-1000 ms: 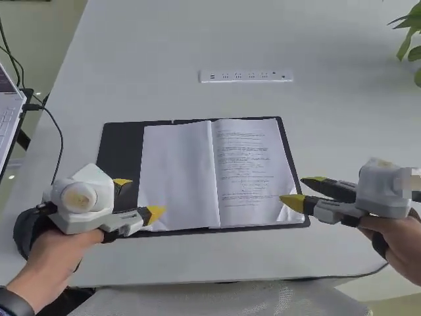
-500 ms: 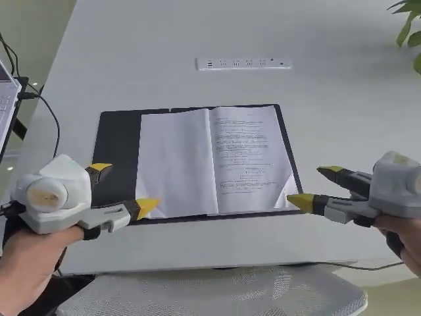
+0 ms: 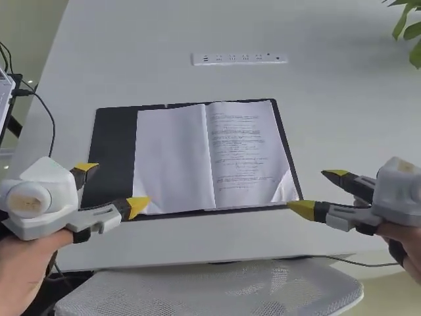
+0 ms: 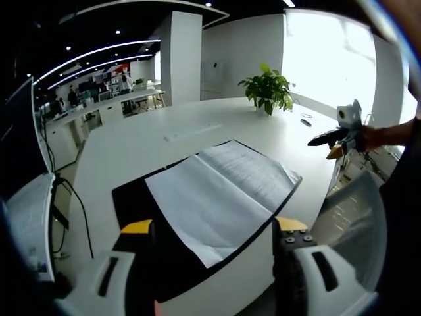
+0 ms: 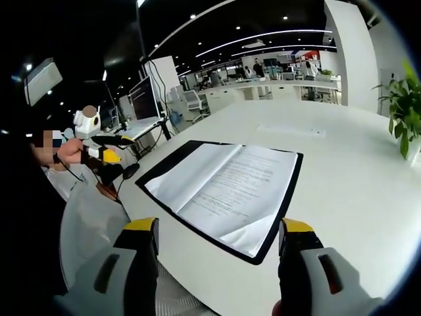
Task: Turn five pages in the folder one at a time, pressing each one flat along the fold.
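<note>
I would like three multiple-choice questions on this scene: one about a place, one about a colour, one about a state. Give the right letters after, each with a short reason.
1. Where does the power strip lie?
A) on the table beyond the folder
B) on the folder's left page
C) under the folder

2. What colour is the folder's cover?
A) red
B) black
C) green

3. How is the right gripper?
A) shut on a page
B) shut on the power strip
C) open, holding nothing

1 A: it lies past the folder's far edge.
2 B: a black border shows around the pages.
3 C: its jaws stand apart, short of the folder.
</note>
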Tool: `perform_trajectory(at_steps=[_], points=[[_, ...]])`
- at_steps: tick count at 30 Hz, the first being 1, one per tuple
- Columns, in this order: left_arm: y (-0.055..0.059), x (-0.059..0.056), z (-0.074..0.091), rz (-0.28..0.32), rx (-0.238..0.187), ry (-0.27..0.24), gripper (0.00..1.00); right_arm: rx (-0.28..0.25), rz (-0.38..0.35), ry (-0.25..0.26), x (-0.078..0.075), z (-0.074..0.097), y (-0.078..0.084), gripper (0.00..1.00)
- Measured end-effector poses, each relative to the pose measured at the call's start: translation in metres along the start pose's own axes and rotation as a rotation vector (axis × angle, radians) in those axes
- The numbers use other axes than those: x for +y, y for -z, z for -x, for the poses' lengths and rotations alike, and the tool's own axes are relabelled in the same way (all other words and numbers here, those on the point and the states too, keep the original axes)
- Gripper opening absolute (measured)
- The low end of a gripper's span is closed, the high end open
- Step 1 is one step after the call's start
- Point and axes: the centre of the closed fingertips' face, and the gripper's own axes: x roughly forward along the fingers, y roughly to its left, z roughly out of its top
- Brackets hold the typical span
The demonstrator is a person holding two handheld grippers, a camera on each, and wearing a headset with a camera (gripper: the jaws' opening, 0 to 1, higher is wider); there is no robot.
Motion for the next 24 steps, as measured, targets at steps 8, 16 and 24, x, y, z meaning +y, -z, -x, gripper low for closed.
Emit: perform_trajectory(at_steps=[8, 16, 24], points=[[-0.02, -0.013, -0.021, -0.041, -0.007, 0.043, 0.68, -0.011, -0.004, 0.01, -0.002, 0.003, -0.002, 0.74], [-0.041, -0.044, -0.056, -0.089, -0.012, 0.13, 0.65, -0.022, -0.015, 0.017, -0.004, 0.005, -0.004, 0.73], [-0.048, -0.084, -0.097, -0.152, 0.019, 0.223, 0.61, -0.032, -0.022, 0.029, -0.009, 0.011, -0.006, 0.72]])
